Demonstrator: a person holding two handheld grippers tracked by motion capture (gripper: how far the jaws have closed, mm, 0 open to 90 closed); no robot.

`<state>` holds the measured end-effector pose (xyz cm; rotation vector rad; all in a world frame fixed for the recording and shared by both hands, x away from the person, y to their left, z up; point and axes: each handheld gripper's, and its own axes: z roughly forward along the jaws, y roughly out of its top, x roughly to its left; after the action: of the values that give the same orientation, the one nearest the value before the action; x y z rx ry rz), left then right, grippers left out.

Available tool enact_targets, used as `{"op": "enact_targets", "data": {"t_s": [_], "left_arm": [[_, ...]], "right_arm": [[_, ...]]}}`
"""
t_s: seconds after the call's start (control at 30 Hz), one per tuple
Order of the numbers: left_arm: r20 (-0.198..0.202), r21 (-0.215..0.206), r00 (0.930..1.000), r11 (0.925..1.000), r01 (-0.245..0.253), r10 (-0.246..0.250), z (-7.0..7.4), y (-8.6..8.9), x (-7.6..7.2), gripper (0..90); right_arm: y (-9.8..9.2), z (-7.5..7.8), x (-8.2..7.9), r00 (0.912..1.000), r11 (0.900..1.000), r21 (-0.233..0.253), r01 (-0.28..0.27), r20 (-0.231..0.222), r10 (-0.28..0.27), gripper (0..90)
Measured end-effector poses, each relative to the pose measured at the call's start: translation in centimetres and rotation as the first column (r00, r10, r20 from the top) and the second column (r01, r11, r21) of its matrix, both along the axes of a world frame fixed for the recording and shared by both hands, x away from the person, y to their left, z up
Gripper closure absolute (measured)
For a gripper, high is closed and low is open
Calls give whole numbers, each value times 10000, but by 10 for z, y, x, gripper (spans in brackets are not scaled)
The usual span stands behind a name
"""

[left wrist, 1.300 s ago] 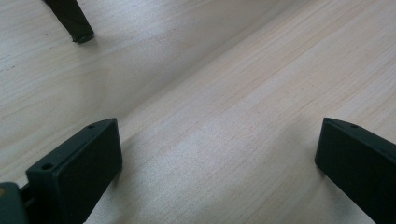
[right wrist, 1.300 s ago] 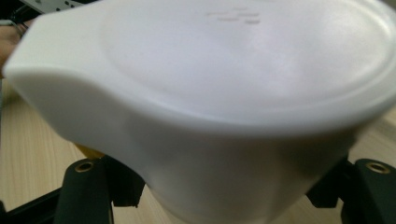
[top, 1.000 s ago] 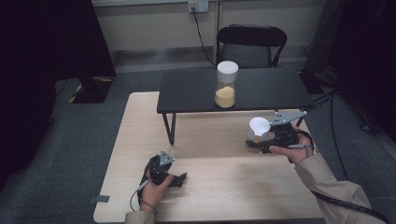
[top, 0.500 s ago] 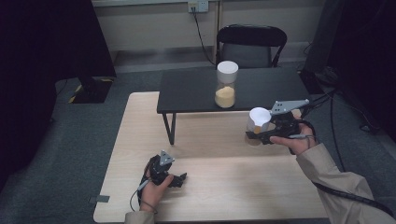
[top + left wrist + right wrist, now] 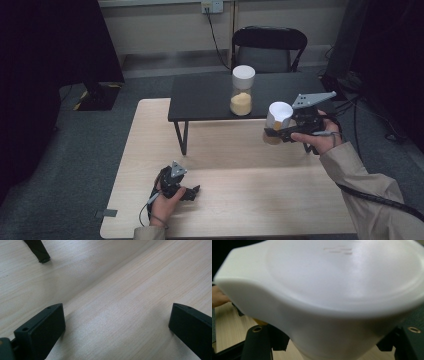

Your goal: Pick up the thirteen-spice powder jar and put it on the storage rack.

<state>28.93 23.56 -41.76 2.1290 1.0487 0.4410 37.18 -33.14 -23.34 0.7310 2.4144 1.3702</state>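
Two hand-held grippers work over the light wooden table (image 5: 240,200). The right hand-held gripper (image 5: 280,131) is clamped on a white jug (image 5: 278,117) with some yellow at its base, held in the air above the table's far right part, just in front of the near edge of the low black table (image 5: 210,100) that stands across the far end. On that black top, near its front edge, stands a white-lidded jar (image 5: 242,91) of yellow powder, just beside the jug's path. The left hand-held gripper (image 5: 192,191) rests on the wood near the near edge, jaws wide apart over bare wood, with open room between both hands.
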Motion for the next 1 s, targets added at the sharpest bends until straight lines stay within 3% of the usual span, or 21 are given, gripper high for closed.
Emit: {"op": "enact_targets", "data": {"t_s": [0.47,1.0], "left_arm": [[14,9,10000,10000,12,-12,0,0,0,0],[8,7,10000,10000,14,-14,0,0,0,0]], "right_arm": [[5,32,4,9997,9998,-129,133,219,-131,299],[8,56,11,9981,9992,44,401,467,-403,300]]}}
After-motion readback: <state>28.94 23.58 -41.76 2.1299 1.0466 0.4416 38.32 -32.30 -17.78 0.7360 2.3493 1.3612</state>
